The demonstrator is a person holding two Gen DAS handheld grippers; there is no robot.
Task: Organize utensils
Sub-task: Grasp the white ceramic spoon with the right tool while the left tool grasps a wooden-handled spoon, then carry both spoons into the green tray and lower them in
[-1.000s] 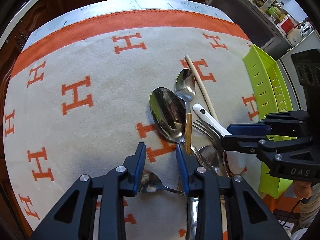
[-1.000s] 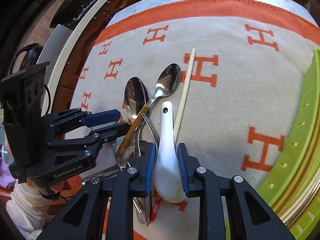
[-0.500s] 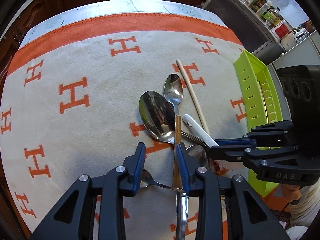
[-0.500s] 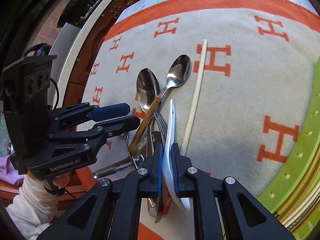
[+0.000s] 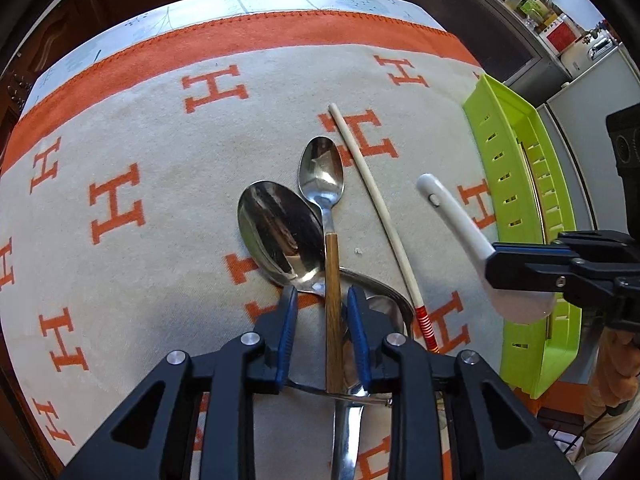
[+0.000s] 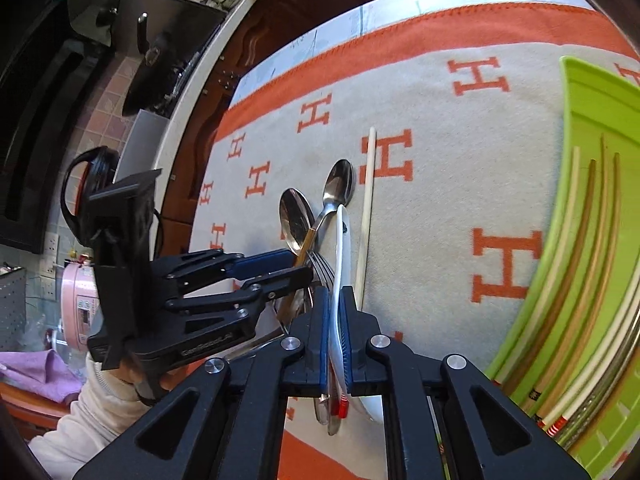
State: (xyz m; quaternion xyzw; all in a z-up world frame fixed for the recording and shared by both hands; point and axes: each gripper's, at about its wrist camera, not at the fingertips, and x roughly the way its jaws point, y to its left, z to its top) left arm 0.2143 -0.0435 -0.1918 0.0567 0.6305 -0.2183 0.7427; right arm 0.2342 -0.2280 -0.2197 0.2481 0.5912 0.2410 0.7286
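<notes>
Utensils lie in a pile on the worktop beside the green tray (image 5: 516,184). The right tool (image 6: 338,332) is clamped tight on the white soup spoon (image 5: 460,220), tipped on its edge. The left tool (image 5: 322,312) points steeply down, closing around the wooden-handled spoon (image 5: 332,280), not yet pinching it

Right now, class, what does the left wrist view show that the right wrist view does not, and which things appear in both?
Left wrist only: the white spoon's handle hole, and shelves of bottles.
Right wrist only: chopsticks inside the green tray, a pink appliance, a purple cloth.
Both: the wood-handled spoon, the large spoon, the loose chopstick, the tray, the white spoon.
</notes>
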